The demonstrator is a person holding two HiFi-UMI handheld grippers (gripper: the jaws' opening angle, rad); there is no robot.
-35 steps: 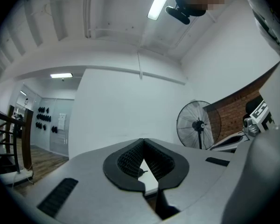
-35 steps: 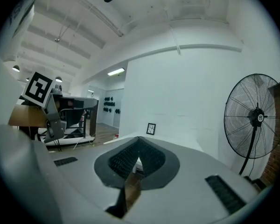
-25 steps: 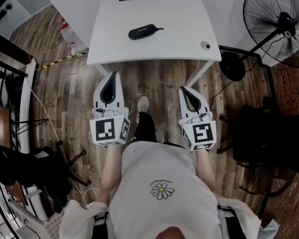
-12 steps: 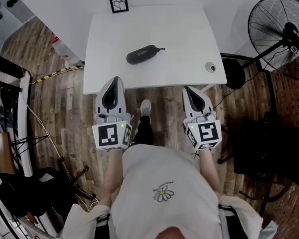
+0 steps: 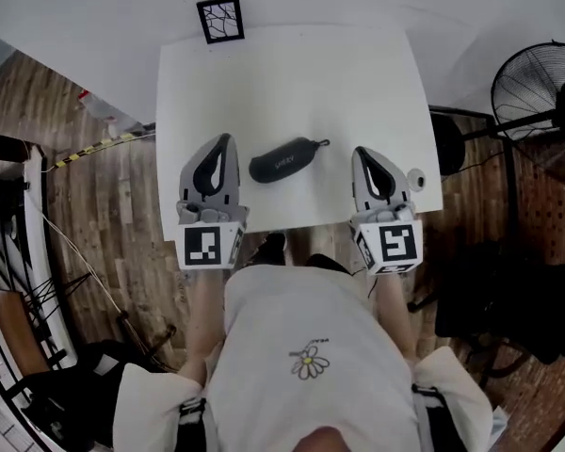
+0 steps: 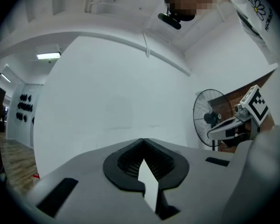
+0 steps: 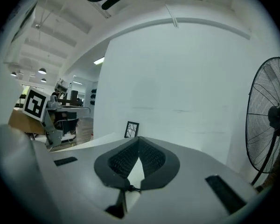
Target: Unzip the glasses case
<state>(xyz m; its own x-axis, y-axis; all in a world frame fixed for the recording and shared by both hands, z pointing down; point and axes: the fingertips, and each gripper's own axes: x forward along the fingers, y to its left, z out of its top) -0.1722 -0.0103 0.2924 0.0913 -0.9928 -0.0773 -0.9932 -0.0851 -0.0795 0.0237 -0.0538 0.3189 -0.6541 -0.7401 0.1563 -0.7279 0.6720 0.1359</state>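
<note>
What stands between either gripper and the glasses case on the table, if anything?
Nothing visible does. The glasses case lies on the white table between the left gripper and the right gripper, with only bare tabletop on either side. A small round thing sits beyond the right gripper; a framed card stands at the far edge.

There is one glasses case [image 5: 284,160], one white tabletop [image 5: 358,73], one framed card [image 5: 220,19], one small round object [image 5: 414,178] (what it is, I cannot tell), one fan [image 5: 537,92], and two grippers: left gripper [image 5: 223,141], right gripper [image 5: 362,153].
</note>
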